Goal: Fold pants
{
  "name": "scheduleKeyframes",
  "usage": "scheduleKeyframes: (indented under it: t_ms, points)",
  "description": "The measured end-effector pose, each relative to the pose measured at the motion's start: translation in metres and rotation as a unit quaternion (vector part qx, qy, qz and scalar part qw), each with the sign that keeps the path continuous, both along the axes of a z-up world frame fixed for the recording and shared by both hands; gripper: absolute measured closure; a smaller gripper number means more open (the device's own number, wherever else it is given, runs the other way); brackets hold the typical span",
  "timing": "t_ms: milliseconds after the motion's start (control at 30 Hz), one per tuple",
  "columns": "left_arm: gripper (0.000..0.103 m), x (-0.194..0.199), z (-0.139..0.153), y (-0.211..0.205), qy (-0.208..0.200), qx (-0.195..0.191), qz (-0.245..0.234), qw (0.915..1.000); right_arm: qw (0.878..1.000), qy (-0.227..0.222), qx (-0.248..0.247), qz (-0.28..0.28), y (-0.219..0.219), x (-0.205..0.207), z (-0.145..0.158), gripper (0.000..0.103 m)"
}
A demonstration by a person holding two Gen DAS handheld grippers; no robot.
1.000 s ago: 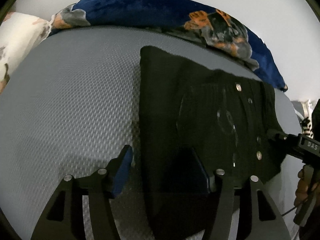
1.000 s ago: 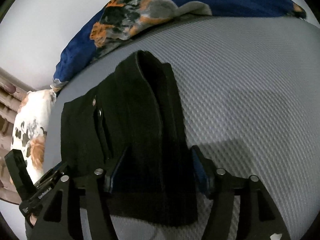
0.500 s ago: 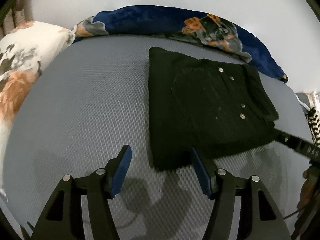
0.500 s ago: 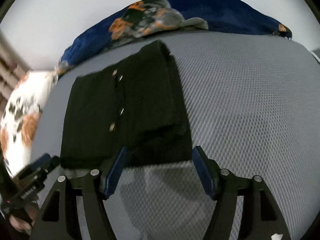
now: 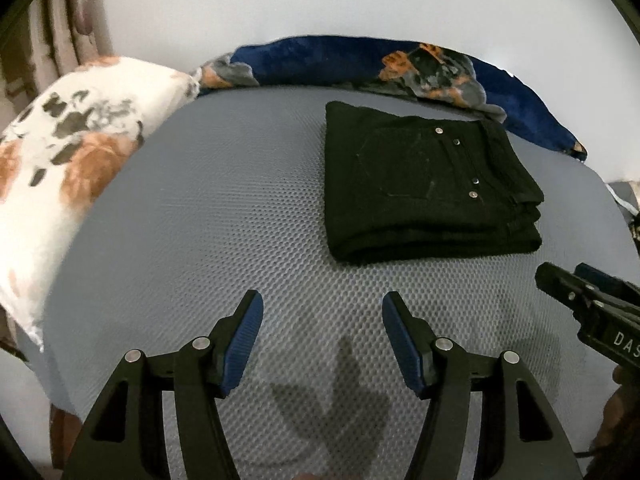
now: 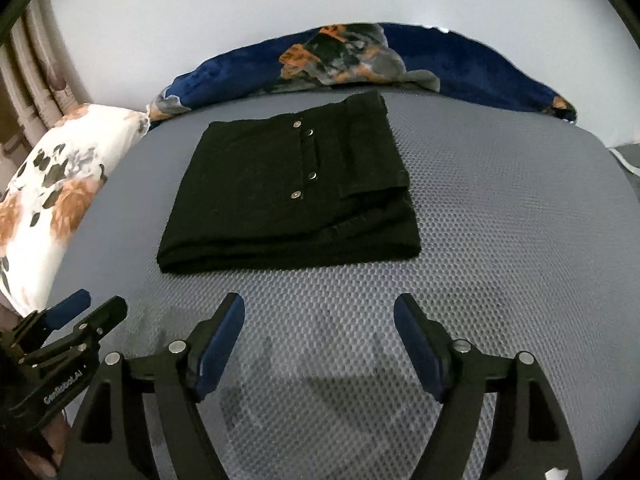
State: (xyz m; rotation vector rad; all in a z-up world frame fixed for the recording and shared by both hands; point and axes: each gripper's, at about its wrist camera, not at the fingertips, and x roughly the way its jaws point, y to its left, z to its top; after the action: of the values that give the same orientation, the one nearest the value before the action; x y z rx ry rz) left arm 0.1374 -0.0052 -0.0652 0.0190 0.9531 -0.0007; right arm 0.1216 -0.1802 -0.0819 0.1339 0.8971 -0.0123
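Black pants lie folded into a flat rectangular stack on the grey textured bed, with metal rivets on top. They also show in the right wrist view. My left gripper is open and empty, held above the bed, pulled back from the pants' near edge. My right gripper is open and empty, also back from the pants. Each gripper shows at the edge of the other's view: the right one, the left one.
A white floral pillow lies at the bed's left side. A dark blue patterned blanket runs along the far edge by the white wall. Curtains hang at the far left. Bare grey mattress lies between the grippers and the pants.
Both grippers have let go of the pants and drawn back toward me and up. The pants now lie folded and alone on the bed.
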Motion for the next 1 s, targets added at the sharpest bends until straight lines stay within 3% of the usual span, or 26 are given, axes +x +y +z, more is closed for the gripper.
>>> scheduleKeyframes:
  t_ms: [200,1000]
  points:
    - [0.040,-0.021,0.008,-0.007,-0.020,0.007,-0.008,0.9997,1.000,-0.023,-0.012,0.000,0.007,-0.019,0.010,0.022]
    - [0.040,-0.037,0.013,-0.008,-0.026,-0.001,-0.007,0.9996,0.999,-0.037,-0.012,0.005,0.019,-0.037,0.016,0.022]
